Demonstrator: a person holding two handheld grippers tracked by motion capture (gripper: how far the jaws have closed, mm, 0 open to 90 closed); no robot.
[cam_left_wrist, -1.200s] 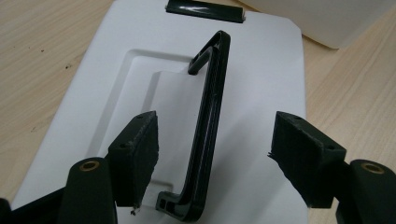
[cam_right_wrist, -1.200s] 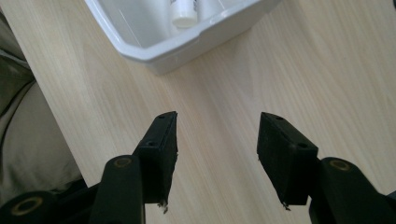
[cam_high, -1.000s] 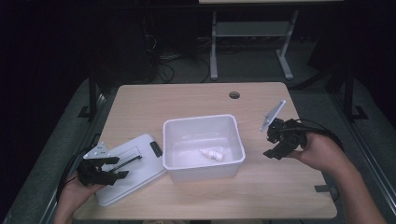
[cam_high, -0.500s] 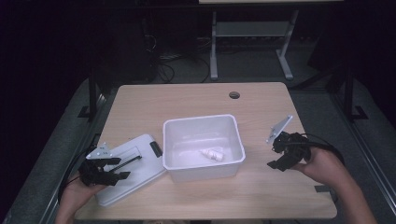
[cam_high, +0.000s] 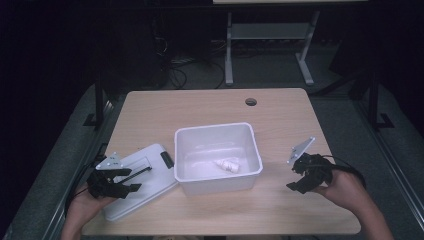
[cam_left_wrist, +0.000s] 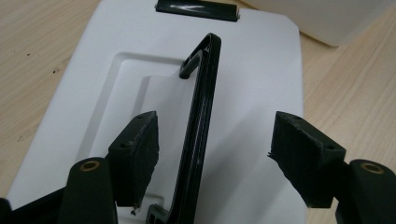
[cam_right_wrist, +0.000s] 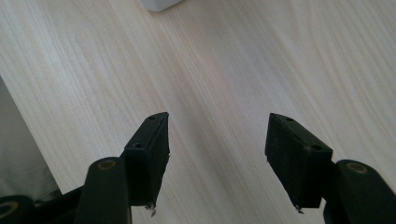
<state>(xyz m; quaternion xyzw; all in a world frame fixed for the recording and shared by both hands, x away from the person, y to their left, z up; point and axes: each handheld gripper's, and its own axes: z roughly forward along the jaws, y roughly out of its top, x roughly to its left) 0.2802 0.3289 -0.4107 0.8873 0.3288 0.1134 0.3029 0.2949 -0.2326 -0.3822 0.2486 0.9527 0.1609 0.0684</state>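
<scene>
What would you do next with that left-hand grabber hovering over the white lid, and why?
Probably close the left gripper on the lid's black handle. Its jaws stand open on either side of the raised handle without pressing on it, and the lid lies flat on the table beside the open white bin, so gripping comes before lifting.

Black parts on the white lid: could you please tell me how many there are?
2. A black latch clip sits at the lid's edge nearest the white bin, and a long black handle runs along its middle, between the left gripper's open jaws. Others may be hidden.
</scene>
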